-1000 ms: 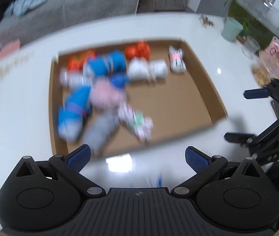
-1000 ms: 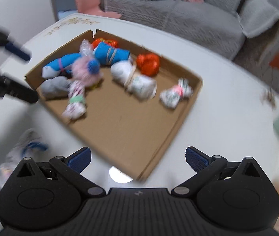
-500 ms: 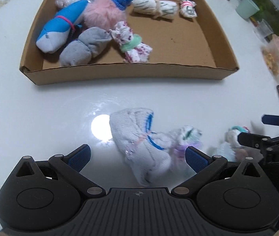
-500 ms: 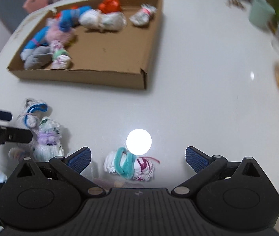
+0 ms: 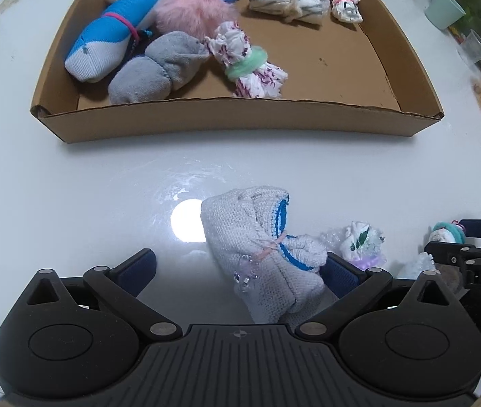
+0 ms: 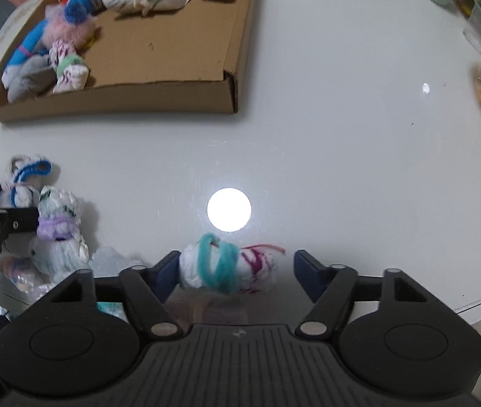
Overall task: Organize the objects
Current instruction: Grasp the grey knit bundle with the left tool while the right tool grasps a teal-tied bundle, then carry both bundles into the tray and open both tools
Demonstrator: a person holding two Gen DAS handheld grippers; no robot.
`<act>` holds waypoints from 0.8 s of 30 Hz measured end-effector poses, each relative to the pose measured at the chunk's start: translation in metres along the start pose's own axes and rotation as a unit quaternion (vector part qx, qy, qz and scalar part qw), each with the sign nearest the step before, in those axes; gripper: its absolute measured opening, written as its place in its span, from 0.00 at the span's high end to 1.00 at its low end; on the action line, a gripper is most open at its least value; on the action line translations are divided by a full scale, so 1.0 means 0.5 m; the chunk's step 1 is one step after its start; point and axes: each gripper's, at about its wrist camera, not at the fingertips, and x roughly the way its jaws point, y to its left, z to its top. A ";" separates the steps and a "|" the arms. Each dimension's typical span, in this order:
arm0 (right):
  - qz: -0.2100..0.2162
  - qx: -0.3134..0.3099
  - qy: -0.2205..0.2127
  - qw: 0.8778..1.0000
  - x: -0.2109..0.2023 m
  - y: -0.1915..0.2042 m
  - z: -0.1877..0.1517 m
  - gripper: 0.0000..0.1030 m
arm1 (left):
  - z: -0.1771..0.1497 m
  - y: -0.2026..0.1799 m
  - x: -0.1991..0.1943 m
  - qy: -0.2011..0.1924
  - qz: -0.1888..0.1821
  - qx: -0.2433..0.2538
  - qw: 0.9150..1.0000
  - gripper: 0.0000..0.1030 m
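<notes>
The cardboard tray (image 5: 226,115) sits mid-worktop. Near the front edge, the left gripper (image 5: 237,266) straddles a soft white-and-blue sock bundle (image 5: 260,254), jaws open. The right gripper's (image 6: 235,271) jaws have just been closing around a light, squashy teal-tied bundle (image 6: 226,264), not yet pressing; grip at its middle.

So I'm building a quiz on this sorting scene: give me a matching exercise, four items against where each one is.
Items:
1. pink fluffy bundle
2. white knit sock with blue trim
3. bundle tied with teal yarn
4. mint cup

Places:
A. between the right tongs
B. on the table beyond the box's far right corner
C. inside the cardboard box
D. between the left tongs

Pairs: 1-C, 2-D, 3-A, 4-B
</notes>
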 end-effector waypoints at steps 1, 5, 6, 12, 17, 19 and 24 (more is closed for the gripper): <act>0.000 -0.001 -0.001 1.000 0.001 0.001 0.001 0.39 | -0.001 -0.003 0.000 -0.001 0.004 0.004 1.000 0.02; -0.008 -0.008 -0.006 1.000 0.002 0.008 0.004 0.50 | -0.001 -0.009 -0.013 -0.015 0.008 0.014 1.000 0.18; -0.007 -0.010 -0.008 1.000 0.002 0.009 0.005 0.51 | 0.001 -0.010 -0.017 -0.019 0.010 0.016 1.000 0.29; 0.002 -0.013 -0.020 1.000 0.001 0.011 0.013 0.52 | 0.006 -0.004 -0.028 -0.018 -0.007 0.011 1.000 0.37; 0.002 -0.007 -0.040 0.999 -0.010 -0.001 0.020 0.53 | 0.022 -0.002 -0.054 -0.028 -0.014 0.008 0.999 0.38; 0.003 -0.005 -0.046 0.999 -0.014 -0.007 0.022 0.53 | 0.027 0.000 -0.069 -0.034 -0.013 0.015 0.999 0.38; 0.008 0.004 -0.062 0.998 -0.025 -0.027 0.034 0.53 | 0.036 0.013 -0.098 -0.050 -0.009 0.033 0.998 0.38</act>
